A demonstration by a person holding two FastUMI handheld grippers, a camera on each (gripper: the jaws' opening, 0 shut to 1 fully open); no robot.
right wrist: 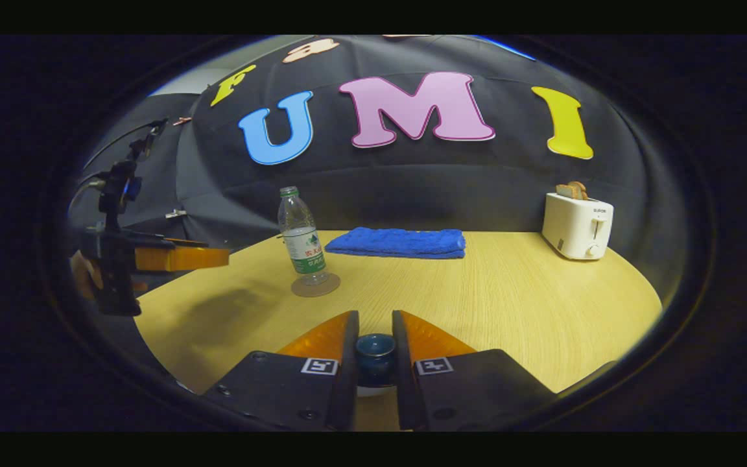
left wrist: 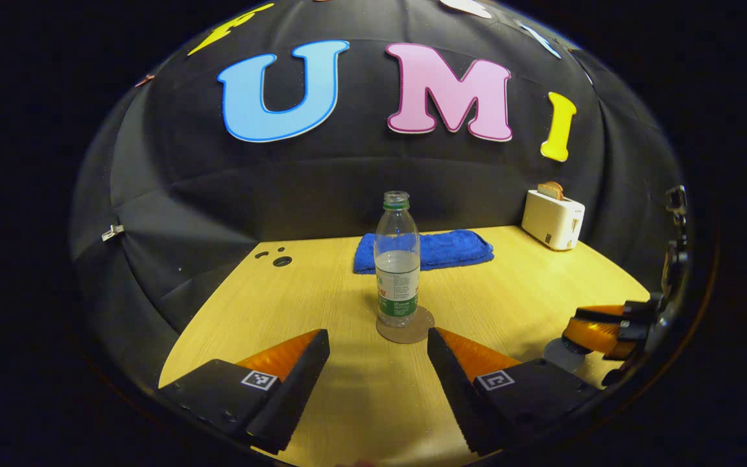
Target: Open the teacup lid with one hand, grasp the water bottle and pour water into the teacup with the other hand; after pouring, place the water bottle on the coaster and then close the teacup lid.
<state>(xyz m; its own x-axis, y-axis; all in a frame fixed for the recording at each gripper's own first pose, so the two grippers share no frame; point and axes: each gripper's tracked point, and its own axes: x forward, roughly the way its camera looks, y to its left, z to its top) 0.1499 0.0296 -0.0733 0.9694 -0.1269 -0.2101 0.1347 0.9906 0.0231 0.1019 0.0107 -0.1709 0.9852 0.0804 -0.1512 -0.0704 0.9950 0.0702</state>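
Lid knob (right wrist: pixel 375 347) pinched in our right gripper (right wrist: pixel 375 363); we are facing the upright water bottle (left wrist: pixel 397 263) at twelve o'clock, left gripper (left wrist: pixel 379 363) gaping empty.

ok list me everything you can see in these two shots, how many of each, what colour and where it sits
water bottle: one, clear with green label, uncapped, part full, upright on the coaster mid-table
coaster: one, brown, round, under the bottle
teacup lid: one, dark blue knob, between the right claw's fingers
towel: one, blue, folded, at the table's back edge
toaster: one, white, bread in its slot, back right corner
table: one, light wood
left claw: one, open, facing the bottle, touching nothing
right claw: one, closed on the lid knob, near the table's front edge
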